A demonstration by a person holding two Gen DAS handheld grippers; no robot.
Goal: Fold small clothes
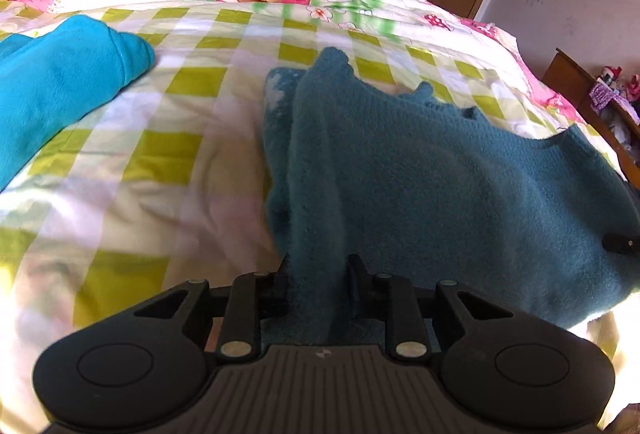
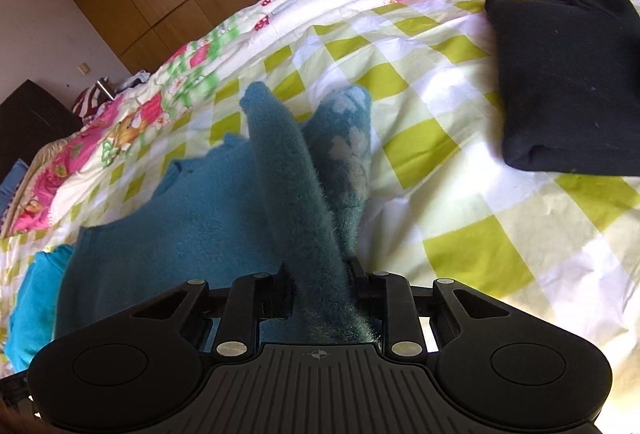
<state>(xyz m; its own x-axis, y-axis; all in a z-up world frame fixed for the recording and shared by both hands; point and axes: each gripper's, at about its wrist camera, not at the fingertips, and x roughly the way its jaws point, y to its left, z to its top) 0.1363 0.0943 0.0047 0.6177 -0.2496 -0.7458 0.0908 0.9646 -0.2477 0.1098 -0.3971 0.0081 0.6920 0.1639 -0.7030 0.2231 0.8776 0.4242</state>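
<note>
Pinching folds of the teal sweater, left gripper and right gripper lifted it above the checked bedspread.

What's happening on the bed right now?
A person is folding a teal sweater on the bed with two handheld grippers. The left gripper and the right gripper are each shut on a bunched part of the sweater, lifting it off the checked cover. A bright blue garment lies to one side and a folded black one to the other, both untouched.
</note>
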